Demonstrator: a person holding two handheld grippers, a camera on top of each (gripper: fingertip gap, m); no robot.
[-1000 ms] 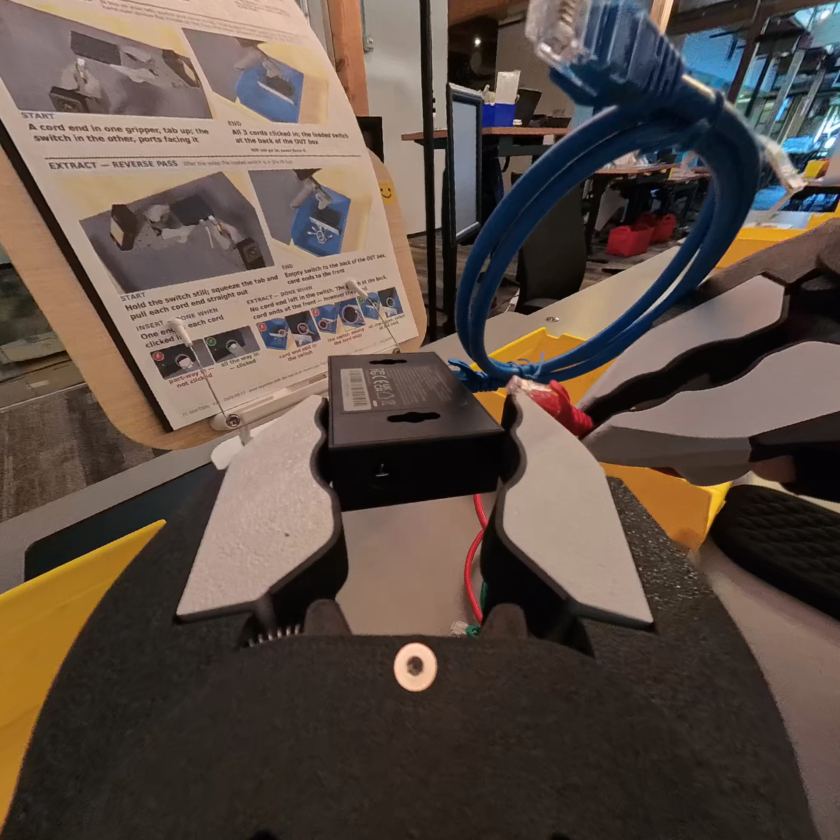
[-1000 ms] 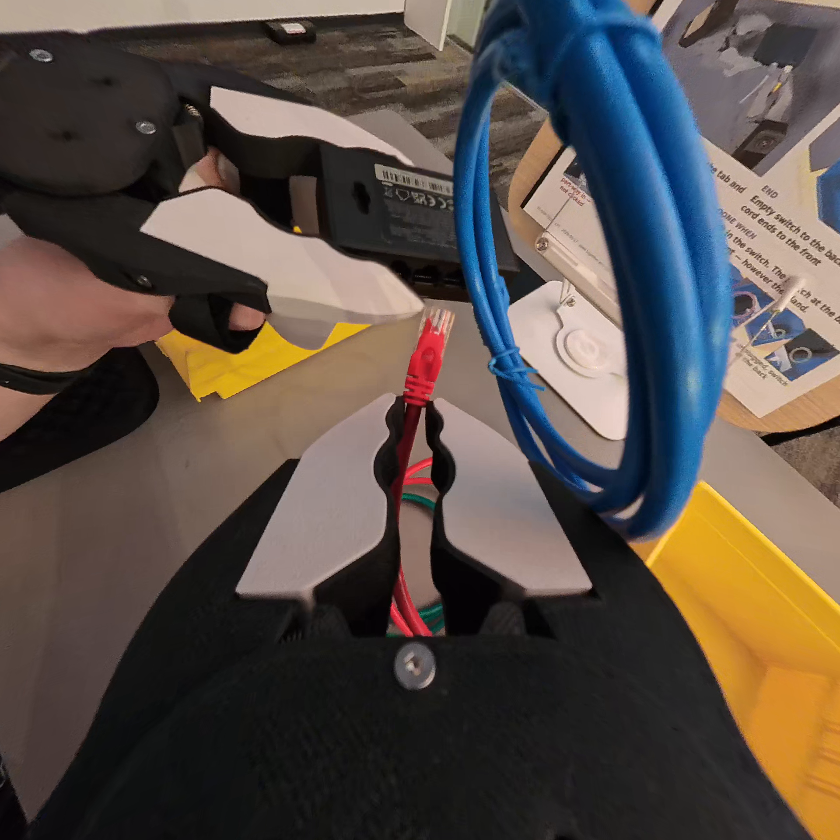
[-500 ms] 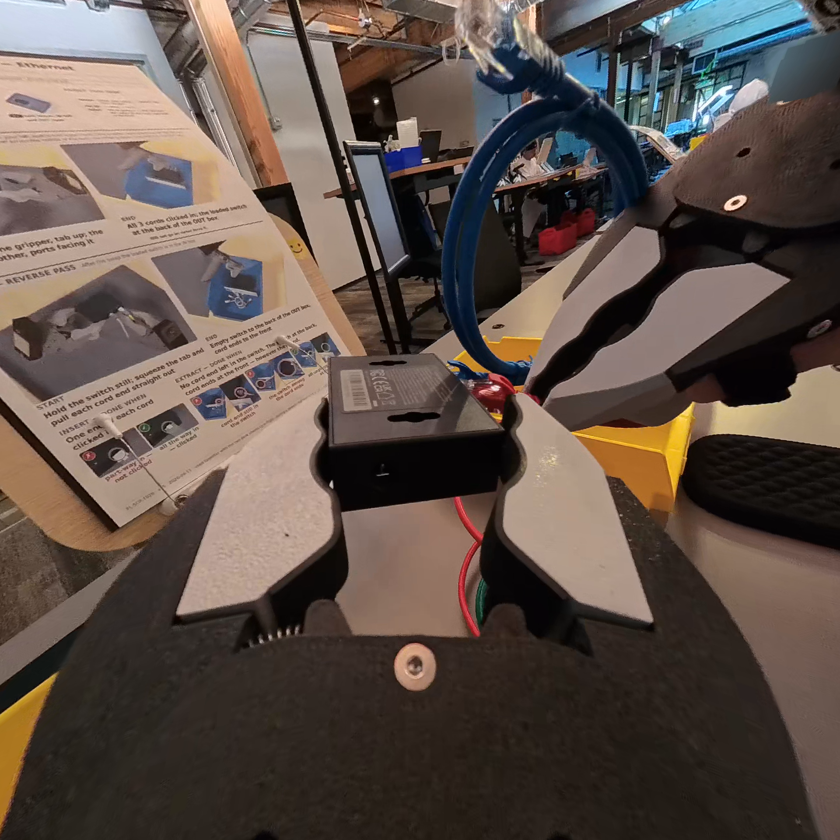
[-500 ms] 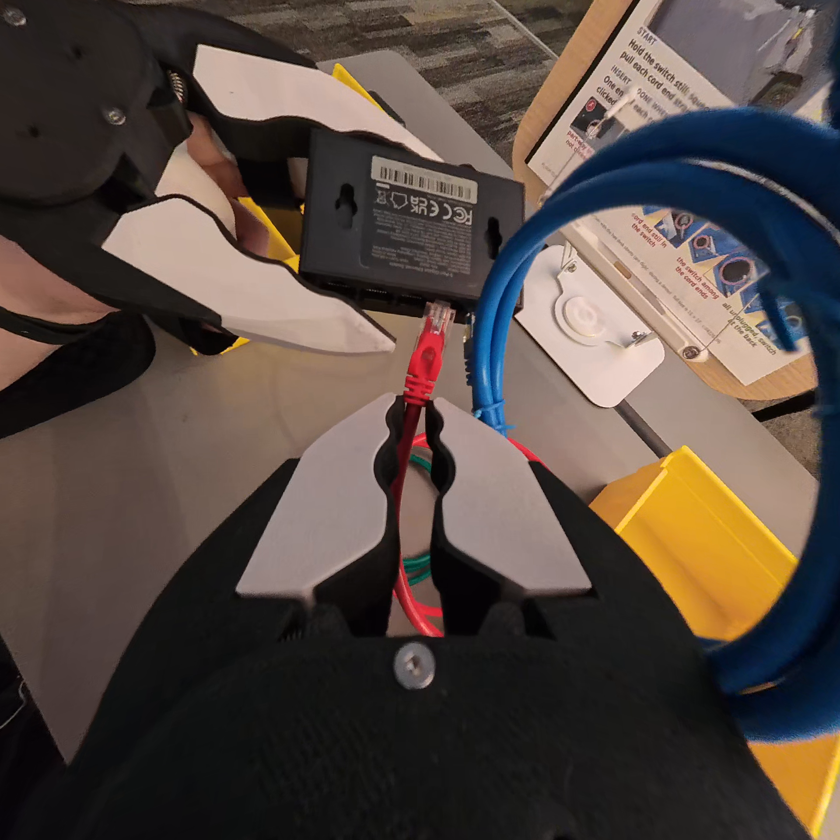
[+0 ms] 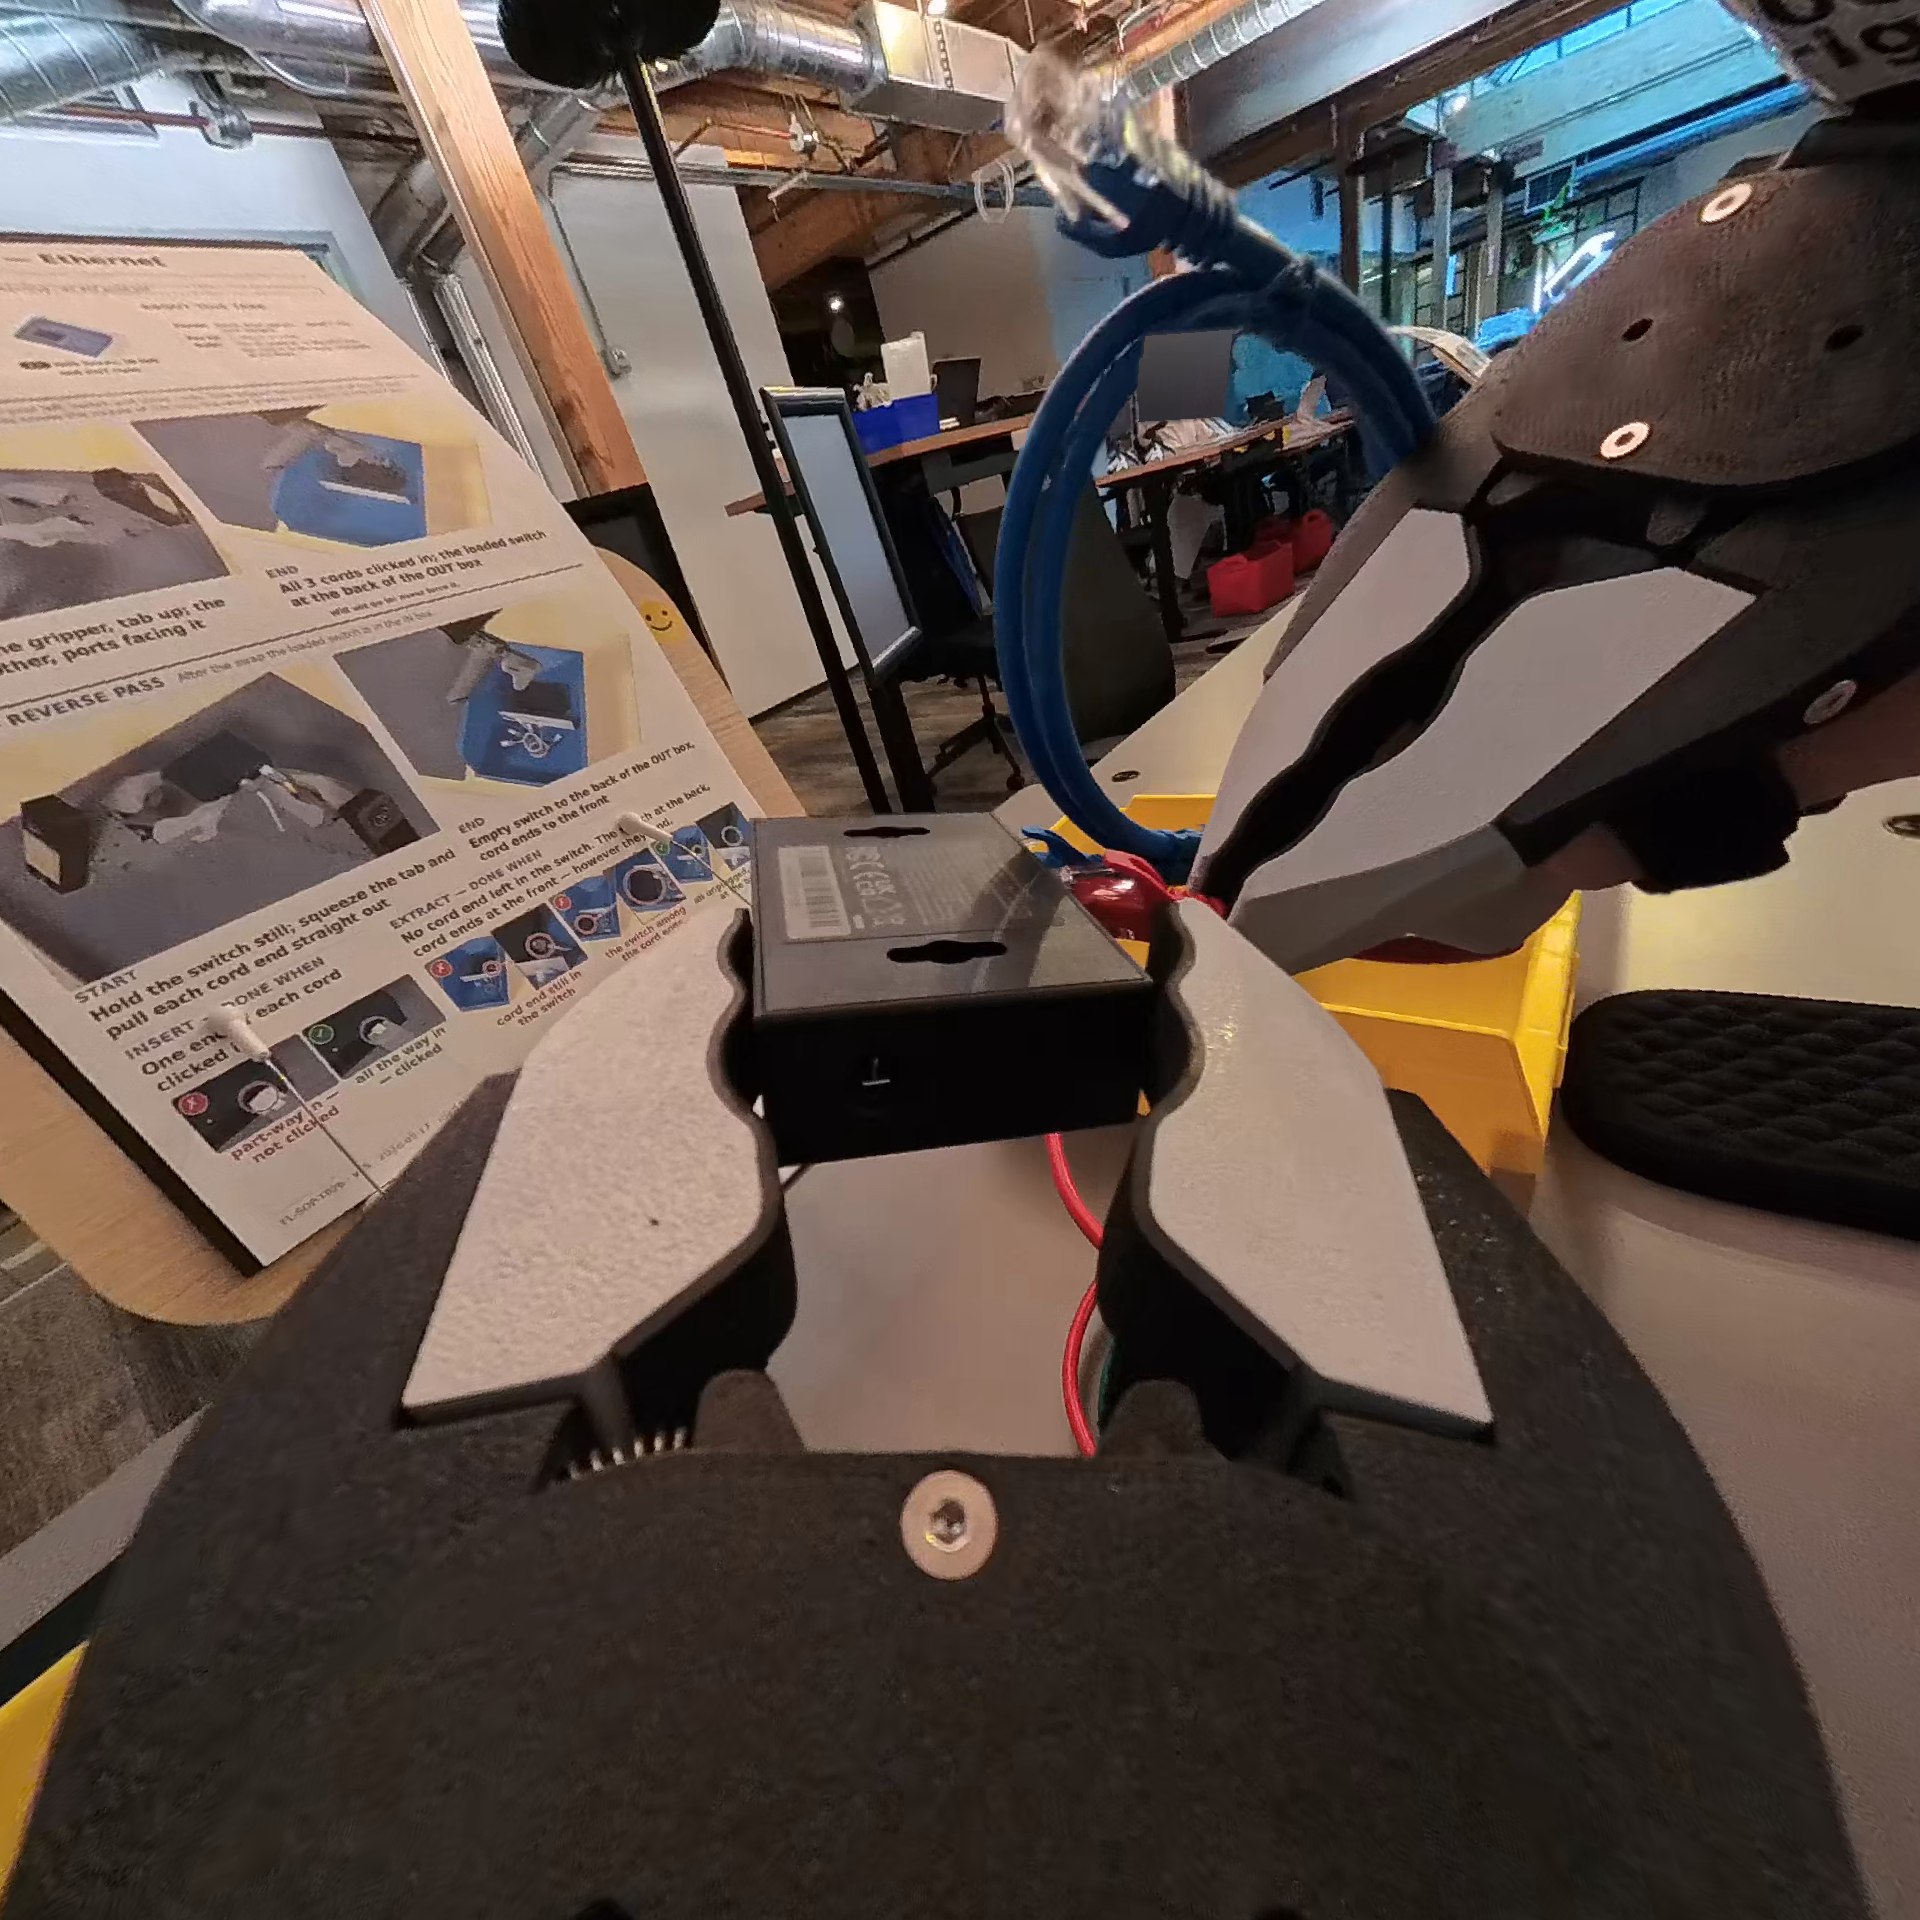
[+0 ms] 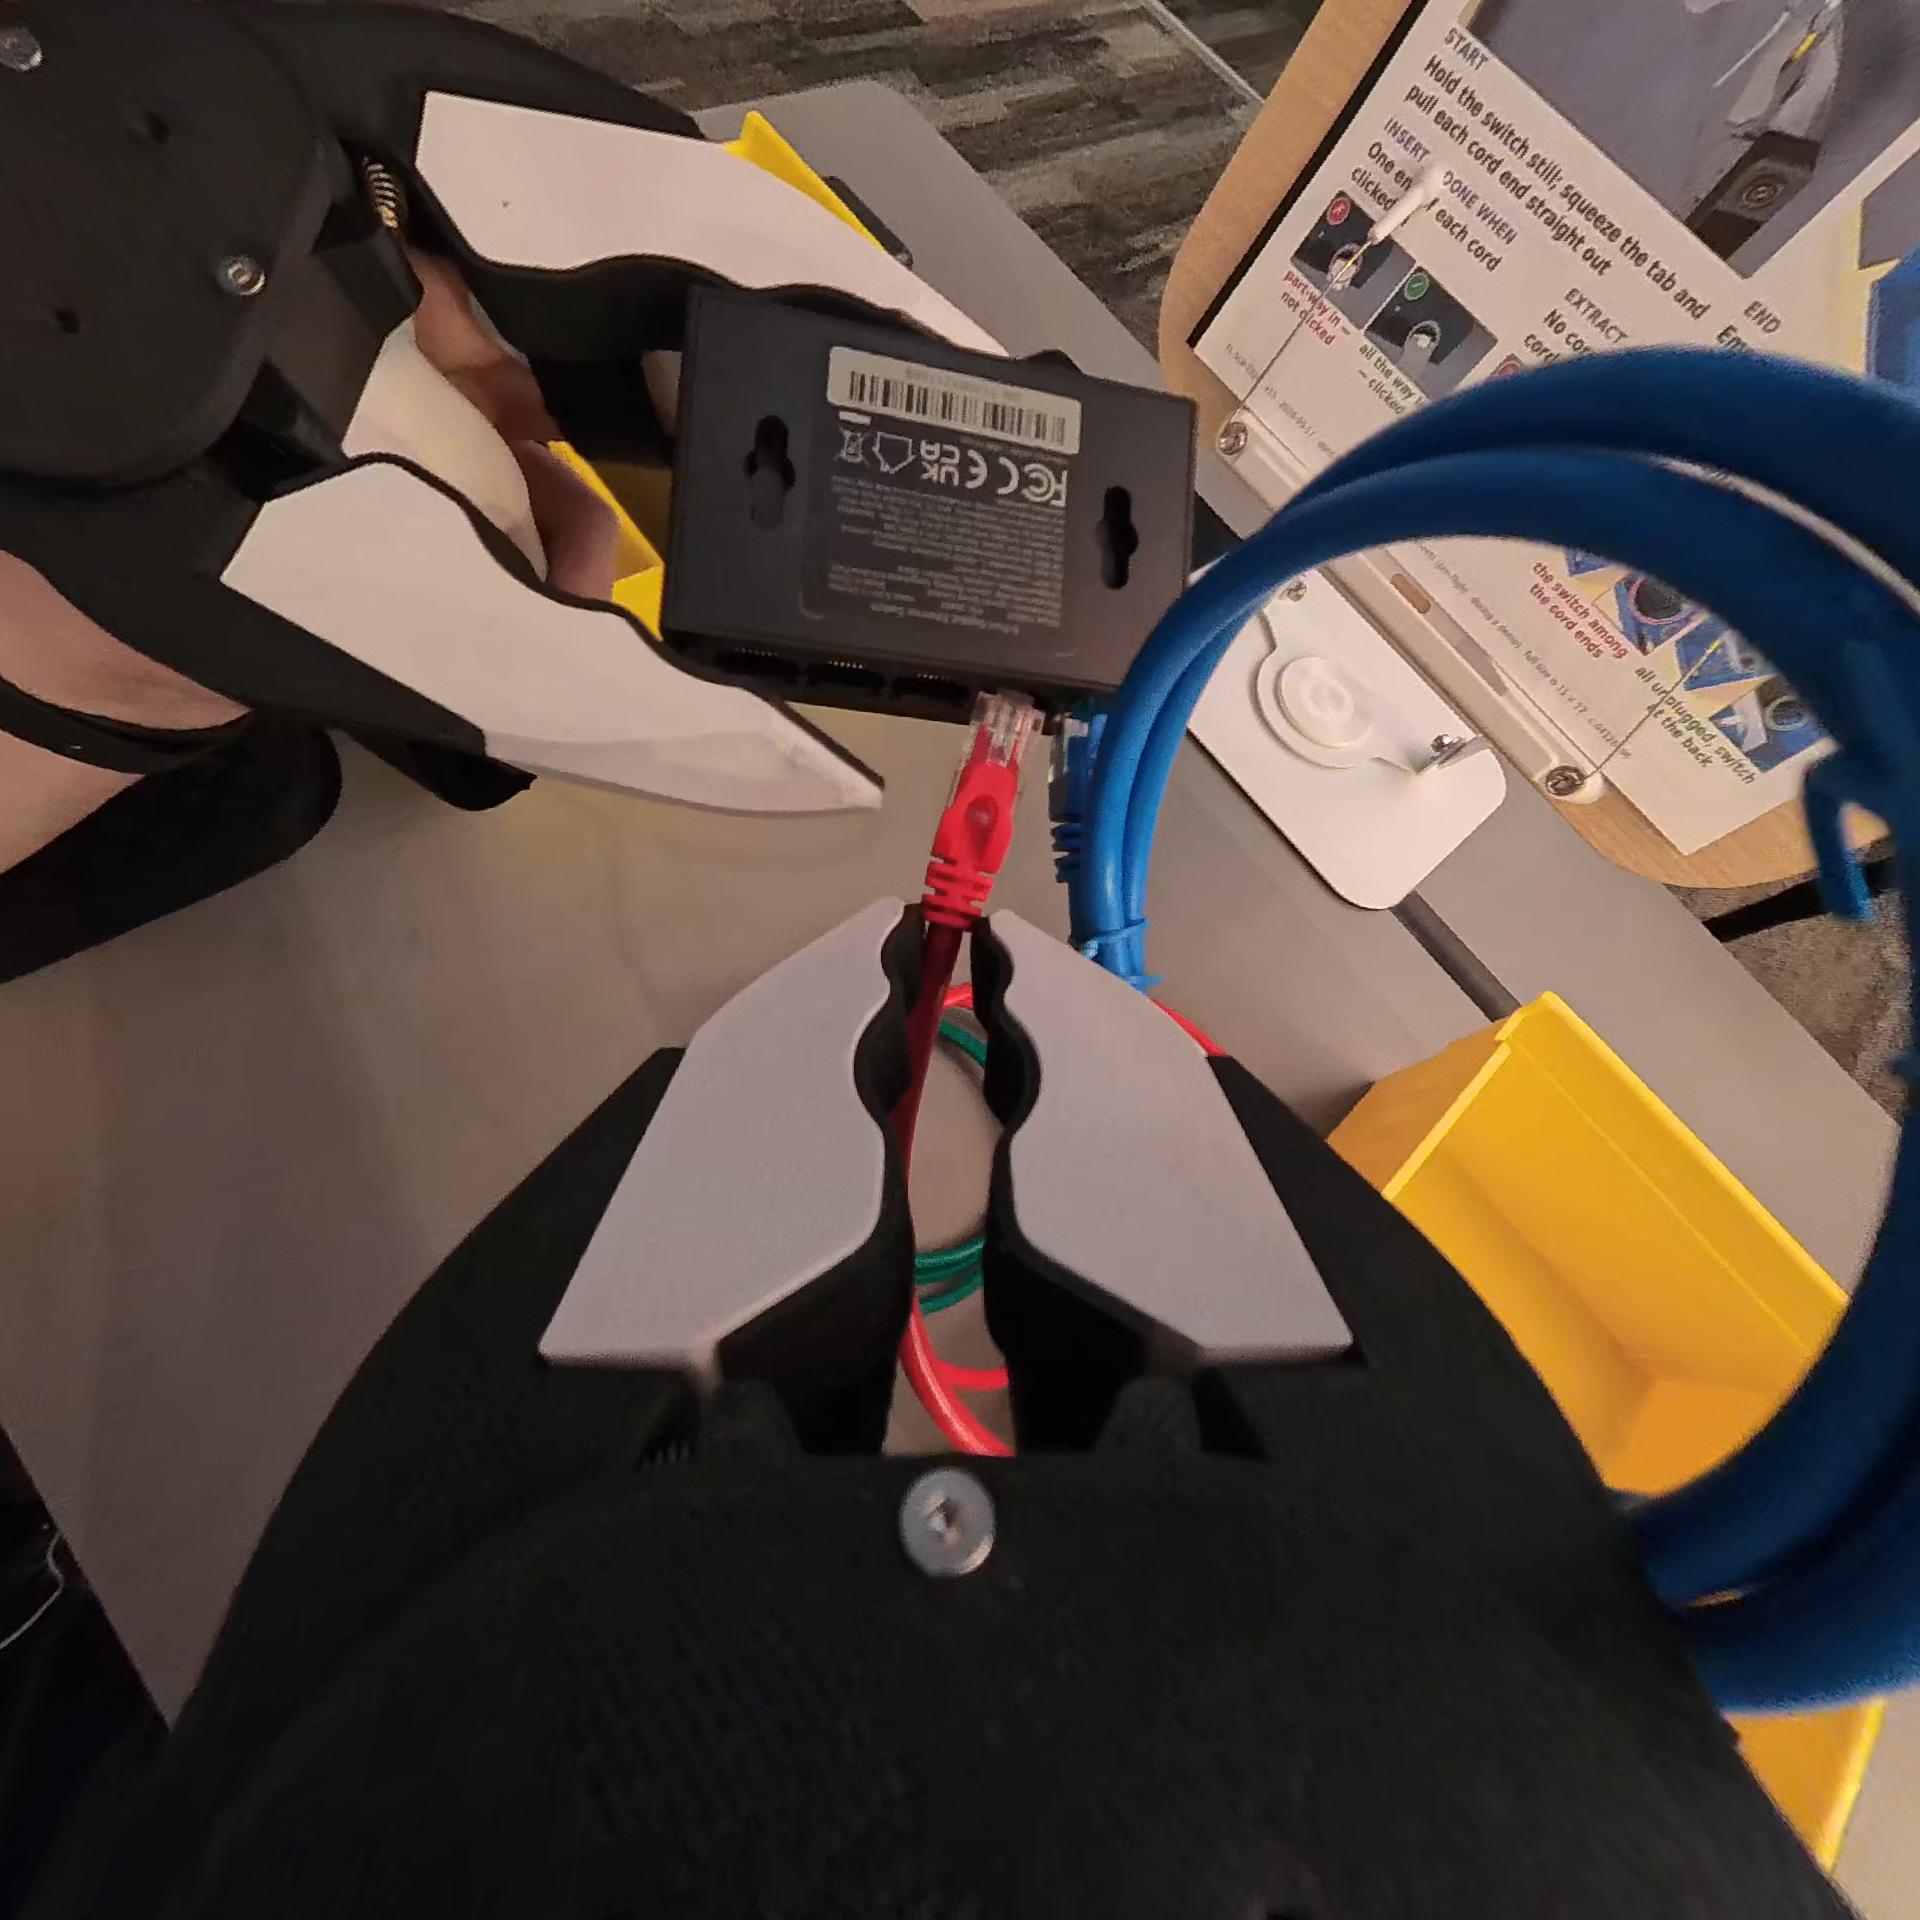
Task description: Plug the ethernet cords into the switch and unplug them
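My left gripper (image 6: 727, 582) fingers clamp the black switch (image 6: 935, 520) above the worktop (image 6: 416, 1039); my right gripper (image 6: 951, 935) fingers pinch the red cord (image 6: 971, 821), its plug pointing straight ahead at a port, beside the plugged-in blue cord (image 6: 1122, 790).

Beyond my bench I see a wooden post (image 5: 499, 239), ceiling ducts (image 5: 790, 42), a white wall (image 5: 675, 343), desks (image 5: 935, 436) with a dark monitor (image 5: 847, 530), and patterned grey carpet (image 6: 997, 62).

Black switch (image 6: 925, 520), red cord (image 6: 971, 821), coiled blue cord (image 6: 1558, 540), green cord (image 6: 951, 1283), yellow bin (image 6: 1579, 1226).
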